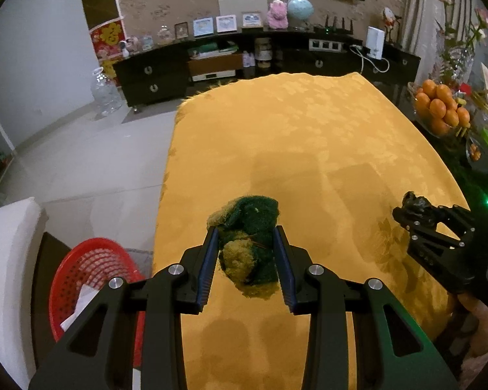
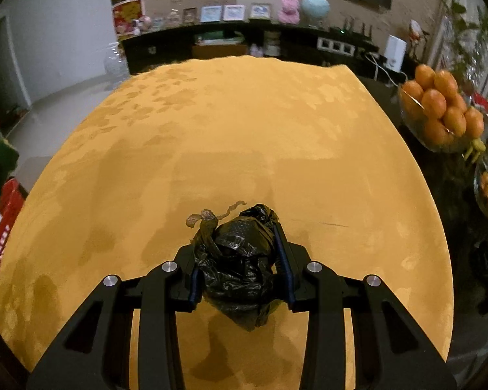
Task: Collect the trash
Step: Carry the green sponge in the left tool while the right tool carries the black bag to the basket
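My left gripper (image 1: 247,230) is shut on a crumpled green and yellow scouring sponge (image 1: 249,253), held above the yellow tablecloth (image 1: 309,136) near its left edge. A red mesh basket (image 1: 91,273) with white paper inside sits on the floor to the lower left. My right gripper (image 1: 406,211) appears at the right of the left wrist view with a dark lump at its tips. In the right wrist view that gripper (image 2: 236,240) is shut on a crumpled black plastic bag (image 2: 240,269) with a brownish strip at its top, above the tablecloth (image 2: 227,130).
A bowl of oranges (image 1: 439,110) stands at the table's right side, also the oranges (image 2: 442,110) in the right wrist view. A dark sideboard (image 1: 153,78) with frames and ornaments runs along the back wall. A white chair (image 1: 9,260) is beside the red basket, whose edge (image 2: 0,227) shows left.
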Demonstrator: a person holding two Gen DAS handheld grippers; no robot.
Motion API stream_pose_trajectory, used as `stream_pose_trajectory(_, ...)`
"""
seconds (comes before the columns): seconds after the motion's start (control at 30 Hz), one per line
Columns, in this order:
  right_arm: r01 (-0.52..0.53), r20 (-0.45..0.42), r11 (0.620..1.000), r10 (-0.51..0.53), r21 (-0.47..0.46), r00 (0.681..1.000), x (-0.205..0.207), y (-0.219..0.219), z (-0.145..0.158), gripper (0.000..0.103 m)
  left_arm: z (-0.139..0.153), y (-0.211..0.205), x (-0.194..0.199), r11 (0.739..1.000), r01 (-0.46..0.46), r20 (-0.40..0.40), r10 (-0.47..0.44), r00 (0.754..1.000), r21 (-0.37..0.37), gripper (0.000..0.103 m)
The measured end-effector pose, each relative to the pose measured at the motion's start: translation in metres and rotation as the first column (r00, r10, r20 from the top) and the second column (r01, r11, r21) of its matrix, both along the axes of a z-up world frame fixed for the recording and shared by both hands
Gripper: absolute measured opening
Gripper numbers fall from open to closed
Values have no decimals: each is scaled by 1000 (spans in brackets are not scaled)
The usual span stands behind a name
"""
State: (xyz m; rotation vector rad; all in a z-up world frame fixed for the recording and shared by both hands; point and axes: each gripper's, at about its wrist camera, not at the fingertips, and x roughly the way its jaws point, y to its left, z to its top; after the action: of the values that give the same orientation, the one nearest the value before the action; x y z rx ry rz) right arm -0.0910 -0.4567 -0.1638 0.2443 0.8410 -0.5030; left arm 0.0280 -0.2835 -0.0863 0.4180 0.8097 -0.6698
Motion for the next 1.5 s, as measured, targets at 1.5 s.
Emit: stream_pose_trajectory(1.5, -367, 69, 930, 366, -3, 928, 69, 166, 88, 36, 54, 221, 36, 906, -403, 63, 413, 909, -127, 33)
